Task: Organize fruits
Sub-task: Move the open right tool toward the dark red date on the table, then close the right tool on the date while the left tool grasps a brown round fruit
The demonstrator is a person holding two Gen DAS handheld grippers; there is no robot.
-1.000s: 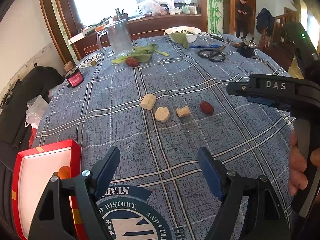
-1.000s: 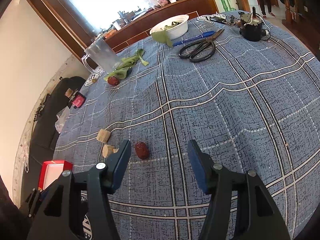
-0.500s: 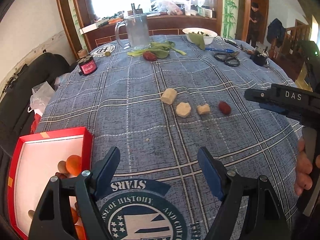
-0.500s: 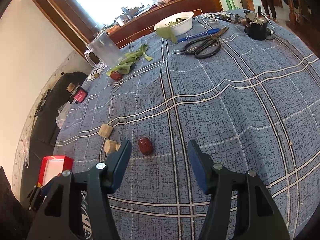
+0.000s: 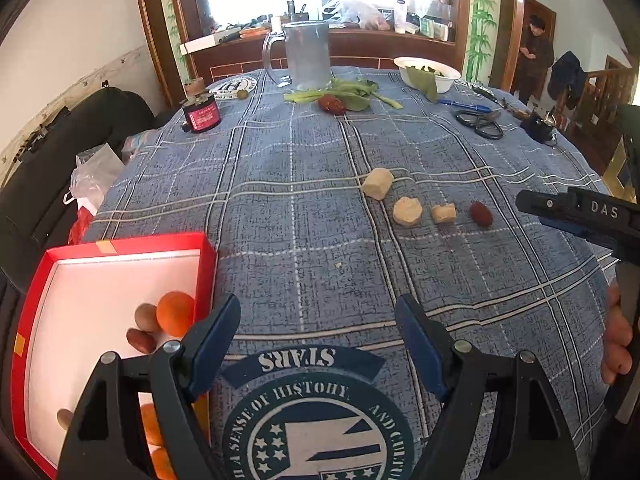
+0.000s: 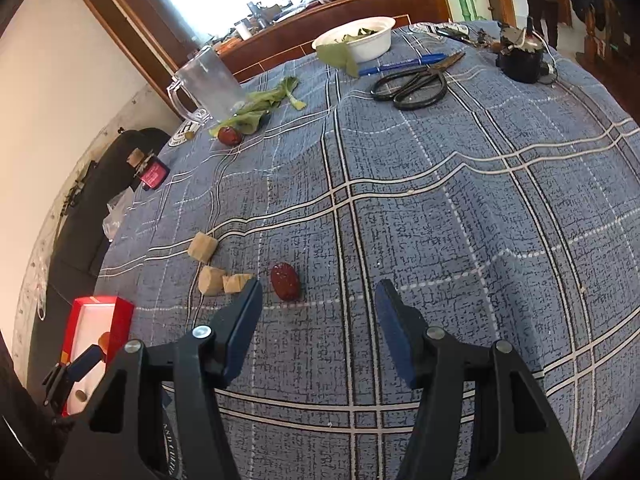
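My left gripper (image 5: 318, 320) stands open and empty over the blue plaid cloth, beside the red box (image 5: 120, 242). The box holds an orange (image 5: 175, 312), a red date (image 5: 141, 340) and other small fruits. Three tan chunks (image 5: 407, 211) and a red date (image 5: 480, 213) lie in a row mid-table. My right gripper (image 6: 320, 296) is open and empty, low over the cloth; that date (image 6: 285, 281) lies just ahead of its left finger (image 6: 244, 312), with the tan chunks (image 6: 211, 280) to the left. A second date (image 5: 332, 104) sits by green leaves (image 5: 352, 94).
At the far side stand a clear glass mug (image 5: 306, 56), a white bowl (image 5: 426, 72) of leaves, scissors (image 6: 412, 84), a blue pen (image 6: 404, 66), a black device (image 6: 520, 60) and a small red jar (image 5: 201, 114). A person (image 5: 536, 60) stands in the doorway.
The left gripper has shifted sideways and rolled, so the red box and its fruits show more fully at lower left. The right gripper has hardly moved. Both stay open.
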